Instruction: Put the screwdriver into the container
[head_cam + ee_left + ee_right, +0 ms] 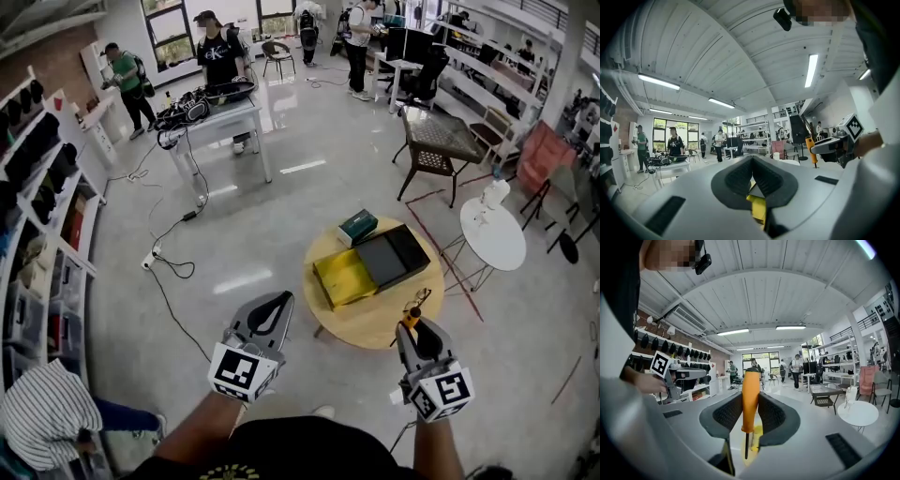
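A wide workshop with a glossy grey floor, shelving and people standing well behind; on it a round wooden desk carries a yellow container with a dark tray touching its side and a teal box behind

The right gripper pinches the screwdriver by its orange handle, long axis upright, blade pointing down. The container lies ahead of and below this gripper, slightly toward the left gripper's side, showing yellow under the blade tip. The left gripper has its jaws pressed together on nothing and also faces the container from about as near, but the right one has the tool and looks set to carry it forward and down

No readable writing: the cubes bear only square markers, and the teal box's print is too small
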Tool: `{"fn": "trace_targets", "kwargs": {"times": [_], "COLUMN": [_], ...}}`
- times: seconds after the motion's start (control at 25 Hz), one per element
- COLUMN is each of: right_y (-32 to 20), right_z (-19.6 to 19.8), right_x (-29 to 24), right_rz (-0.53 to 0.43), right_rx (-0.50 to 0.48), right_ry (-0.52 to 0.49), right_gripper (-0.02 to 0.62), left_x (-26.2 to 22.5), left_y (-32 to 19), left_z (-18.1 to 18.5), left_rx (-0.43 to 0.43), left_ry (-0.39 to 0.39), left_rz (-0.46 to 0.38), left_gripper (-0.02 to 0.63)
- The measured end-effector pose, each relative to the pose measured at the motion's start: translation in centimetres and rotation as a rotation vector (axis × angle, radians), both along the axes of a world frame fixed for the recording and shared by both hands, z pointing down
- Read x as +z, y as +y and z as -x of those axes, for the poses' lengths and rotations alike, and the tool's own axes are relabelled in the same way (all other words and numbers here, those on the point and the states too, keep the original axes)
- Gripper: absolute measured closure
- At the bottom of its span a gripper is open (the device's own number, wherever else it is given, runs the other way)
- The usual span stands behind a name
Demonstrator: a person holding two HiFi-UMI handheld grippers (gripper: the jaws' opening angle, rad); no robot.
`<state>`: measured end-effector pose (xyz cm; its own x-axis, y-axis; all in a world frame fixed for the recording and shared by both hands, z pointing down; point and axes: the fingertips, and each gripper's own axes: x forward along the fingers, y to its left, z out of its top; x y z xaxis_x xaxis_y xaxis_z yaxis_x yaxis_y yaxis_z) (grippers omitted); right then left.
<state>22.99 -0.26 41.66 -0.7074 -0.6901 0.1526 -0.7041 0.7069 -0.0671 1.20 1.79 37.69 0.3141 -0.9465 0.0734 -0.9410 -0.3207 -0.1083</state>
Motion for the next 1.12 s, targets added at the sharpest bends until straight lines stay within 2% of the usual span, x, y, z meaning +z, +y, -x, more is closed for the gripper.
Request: {"fn": "trace_targets", "kwargs": {"times": [0.24, 0.36, 0.64, 0.88, 1.12], "right_y": [-0.1, -0.3, -1.6, -4.4, -6.8], "right_z": [2.4, 3.5, 6.3, 7.8, 9.5], "right_x": [0.5, 0.2, 0.0, 0.3, 0.7], "right_rz": [0.021, 0.009, 0.009, 0.025, 0.044], "right_rx": [-0.043, -0.048, -0.017, 0.029, 0.072], "right_ry": [-0.001, 0.006, 0.004, -0.007, -0.015], "right_gripper": [0.477, 0.477, 0.477, 0.477, 0.477], "left_x": [0.8, 1.0, -0.4, 0.4, 0.7], "left_y": [-0.5, -1.4, -4.3, -7.8, -11.3], "left_z": [0.6, 0.4, 1.6, 4.4, 5.4], "left_rx": [0.016, 0.041, 0.112, 0.128, 0.188], "left_ry": [-0.046, -0.034, -0.02, -0.022, -0.026], "left_rz": [0.032, 0.027, -0.014, 0.002, 0.005], "left_gripper": [0.589, 0.589, 0.589, 0.589, 0.589]}}
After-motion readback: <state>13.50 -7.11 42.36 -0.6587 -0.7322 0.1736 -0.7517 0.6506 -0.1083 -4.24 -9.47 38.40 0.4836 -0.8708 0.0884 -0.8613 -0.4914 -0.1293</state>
